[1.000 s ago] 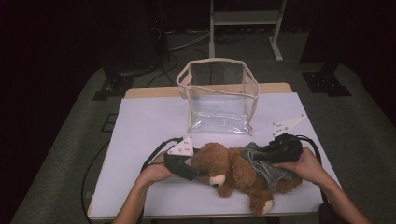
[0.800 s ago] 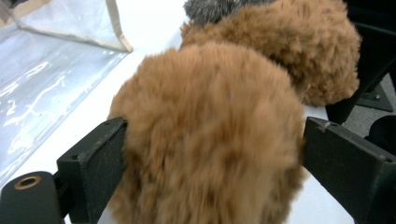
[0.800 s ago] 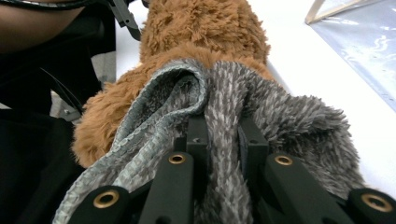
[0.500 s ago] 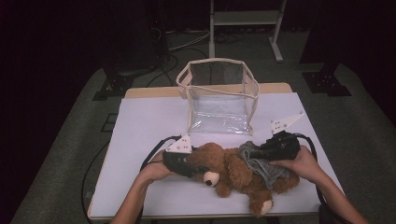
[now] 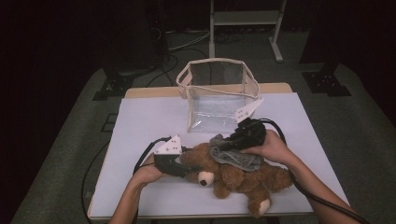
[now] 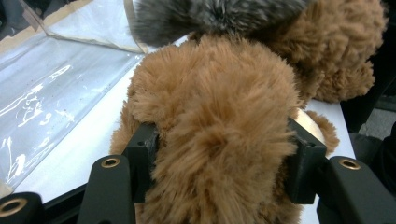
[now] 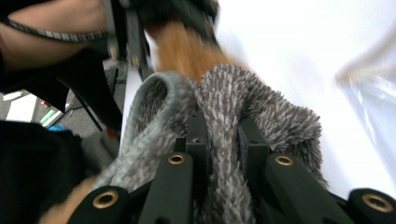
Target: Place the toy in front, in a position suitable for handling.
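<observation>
A brown teddy bear (image 5: 243, 179) lies on its side on the white table (image 5: 149, 116), head to the left. My left gripper (image 5: 190, 164) has just been closing, and its pads now press into the fur of the bear's head (image 6: 219, 102) from both sides. A grey fuzzy cloth (image 5: 236, 158) is draped over the bear's neck and back. My right gripper (image 5: 225, 144) is shut on a fold of that cloth (image 7: 233, 93), with its jaws squeezed tight around it. Brown fur (image 7: 182, 46) shows just beyond the cloth.
A clear plastic bag (image 5: 219, 93) with a cream rim stands open at the back middle of the table, just behind the right gripper; its wall (image 6: 56, 93) lies close to the bear's head. A metal stand (image 5: 243, 18) rises beyond the table. Cables trail off both grippers.
The right gripper has moved left and away, toward the bag, taking the grey cloth with it. The left gripper's jaws have closed in on the bear's head; that hand stayed put.
</observation>
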Demonstrator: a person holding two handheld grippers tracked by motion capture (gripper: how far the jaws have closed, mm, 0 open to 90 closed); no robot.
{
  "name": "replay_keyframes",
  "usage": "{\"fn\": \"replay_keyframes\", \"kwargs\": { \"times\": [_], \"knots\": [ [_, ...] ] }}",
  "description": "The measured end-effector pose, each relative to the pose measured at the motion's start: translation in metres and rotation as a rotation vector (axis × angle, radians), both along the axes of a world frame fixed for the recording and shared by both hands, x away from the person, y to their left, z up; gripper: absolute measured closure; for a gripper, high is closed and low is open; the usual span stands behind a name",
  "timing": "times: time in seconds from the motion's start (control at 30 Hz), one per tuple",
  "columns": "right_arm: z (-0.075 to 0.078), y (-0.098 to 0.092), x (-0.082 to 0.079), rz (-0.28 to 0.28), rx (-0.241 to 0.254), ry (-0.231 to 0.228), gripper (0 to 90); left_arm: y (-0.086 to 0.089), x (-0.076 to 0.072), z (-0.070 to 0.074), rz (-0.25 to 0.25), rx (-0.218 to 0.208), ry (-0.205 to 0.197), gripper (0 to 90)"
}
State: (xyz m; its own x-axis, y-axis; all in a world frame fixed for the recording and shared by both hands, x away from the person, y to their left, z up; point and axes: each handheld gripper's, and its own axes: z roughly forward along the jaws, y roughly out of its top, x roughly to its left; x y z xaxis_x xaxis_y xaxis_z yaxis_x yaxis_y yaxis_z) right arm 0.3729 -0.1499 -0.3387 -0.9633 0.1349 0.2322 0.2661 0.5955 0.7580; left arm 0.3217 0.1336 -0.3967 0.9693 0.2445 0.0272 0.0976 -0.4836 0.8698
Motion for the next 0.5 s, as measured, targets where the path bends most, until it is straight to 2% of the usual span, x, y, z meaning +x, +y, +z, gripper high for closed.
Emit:
{"fn": "replay_keyframes", "kwargs": {
  "times": [0.03, 0.07, 0.13, 0.17, 0.23, 0.33, 0.4, 0.5],
  "knots": [
    [0.004, 0.011, 0.001, 0.014, 0.005, -0.013, 77.5, -0.001, -0.001, 0.002, 0.000, 0.003, -0.006, 41.9],
    [0.006, 0.027, 0.001, 0.038, -0.019, -0.031, 77.5, -0.001, -0.002, 0.003, -0.002, 0.014, -0.012, 41.9],
    [0.004, 0.044, 0.000, 0.065, -0.054, -0.050, 77.5, 0.002, -0.004, 0.003, 0.006, 0.052, -0.029, 42.0],
    [0.001, 0.047, -0.001, 0.069, -0.058, -0.052, 77.5, 0.006, -0.004, 0.002, 0.007, 0.040, -0.019, 42.0],
    [-0.005, 0.041, -0.002, 0.067, -0.056, -0.037, 77.6, 0.012, -0.002, 0.000, 0.014, 0.008, -0.003, 42.8],
    [-0.010, 0.017, -0.003, 0.032, -0.075, -0.033, 77.5, 0.012, -0.001, 0.001, -0.001, -0.015, 0.005, 43.9],
    [-0.010, 0.005, -0.003, 0.015, -0.053, -0.012, 77.5, 0.008, 0.000, -0.001, -0.006, -0.028, 0.019, 43.6],
    [-0.005, 0.013, -0.004, 0.032, -0.075, -0.034, 77.5, 0.006, -0.001, -0.002, -0.001, -0.013, 0.025, 43.7]
  ]
}}
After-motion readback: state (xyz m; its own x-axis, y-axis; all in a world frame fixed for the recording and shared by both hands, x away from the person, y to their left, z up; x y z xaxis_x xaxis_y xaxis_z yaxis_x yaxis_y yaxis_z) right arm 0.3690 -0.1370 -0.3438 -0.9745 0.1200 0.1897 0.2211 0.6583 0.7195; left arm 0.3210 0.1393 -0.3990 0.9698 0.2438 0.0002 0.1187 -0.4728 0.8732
